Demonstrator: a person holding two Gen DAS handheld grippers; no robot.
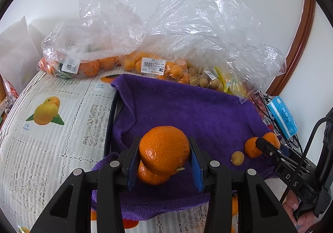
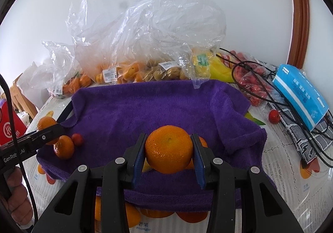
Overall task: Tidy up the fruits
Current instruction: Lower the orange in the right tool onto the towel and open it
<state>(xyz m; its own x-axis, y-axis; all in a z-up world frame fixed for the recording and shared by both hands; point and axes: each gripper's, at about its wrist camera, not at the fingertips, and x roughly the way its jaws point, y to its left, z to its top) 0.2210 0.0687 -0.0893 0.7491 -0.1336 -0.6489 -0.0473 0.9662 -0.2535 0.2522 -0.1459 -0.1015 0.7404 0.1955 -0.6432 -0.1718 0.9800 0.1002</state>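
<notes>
A purple towel (image 1: 187, 108) covers a tray on the table, also in the right wrist view (image 2: 145, 104). My left gripper (image 1: 164, 162) is shut on a mandarin (image 1: 164, 149), held just above another mandarin (image 1: 149, 176) on the towel. My right gripper (image 2: 168, 156) is shut on a second mandarin (image 2: 168, 148) low over the towel. In the left wrist view the right gripper (image 1: 268, 149) sits at the right by a mandarin (image 1: 251, 147) and a small yellow fruit (image 1: 237, 158). In the right wrist view the left gripper (image 2: 47, 135) is at the left with a mandarin (image 2: 63, 146) and a small red fruit (image 2: 77, 139).
Clear plastic bags of mandarins (image 1: 87, 66), kumquats (image 1: 152, 66) and small brown fruits (image 1: 204, 81) lie behind the towel by the wall. A blue tissue pack (image 2: 299, 95), black cables (image 2: 249, 70), red fruits in plastic (image 2: 254, 87) and a cherry tomato (image 2: 273, 116) are at the right.
</notes>
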